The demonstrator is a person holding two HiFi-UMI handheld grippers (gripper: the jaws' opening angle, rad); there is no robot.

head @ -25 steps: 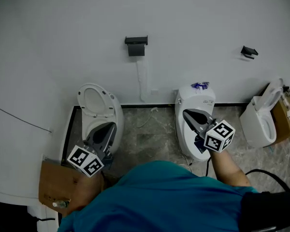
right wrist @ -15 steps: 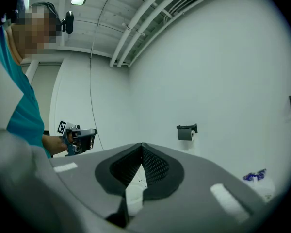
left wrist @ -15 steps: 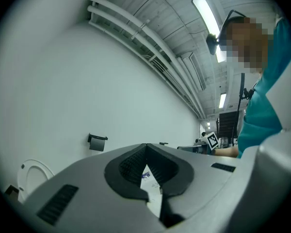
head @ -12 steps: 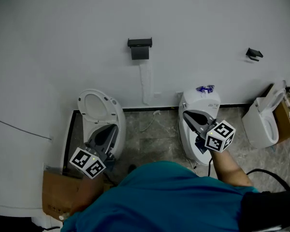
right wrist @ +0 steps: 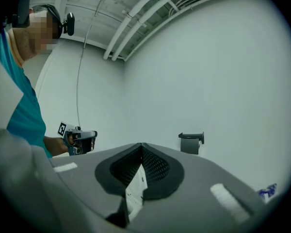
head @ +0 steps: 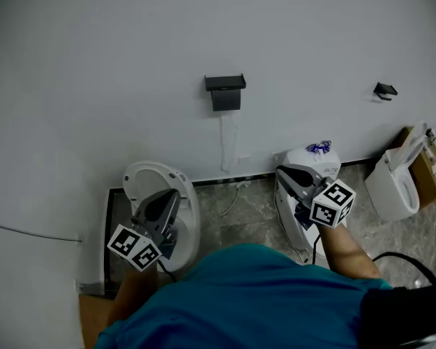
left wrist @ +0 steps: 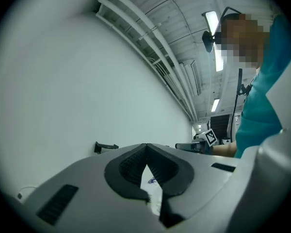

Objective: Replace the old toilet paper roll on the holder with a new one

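Both grippers have come closer to the wall [head: 116, 64] since a second ago, and the holder [head: 225, 84] now sits lower and further right in the head view. The roll [head: 226, 100] hangs under the holder's dark shelf, with a pale strip [head: 230, 142] trailing straight down the wall to the dark skirting. In the right gripper view the holder [right wrist: 191, 138] shows right of the jaws, against bare wall.

Around the holder the wall is bare on every side; the only other fitting is a small bracket [head: 385, 90] well off to the right. Below the strip, a stretch of floor [head: 240, 213] lies open between two toilets.

The left gripper [head: 167, 198] hangs over the raised seat of the left toilet [head: 142, 180], well apart from the holder. Its jaws are closed tip to tip with nothing between them [left wrist: 146, 152]. The right gripper [head: 282, 171] hangs over the middle toilet [head: 312, 160], just below a blue item [head: 320, 147] on its tank. Its jaws are likewise pressed together and empty [right wrist: 141, 148]. Each gripper view shows the other gripper beside it, with clear air between the two.

A third toilet [head: 396, 187] and a box [head: 427, 171] crowd the right edge. A thin cable [head: 29, 231] crosses the wall at lower left.
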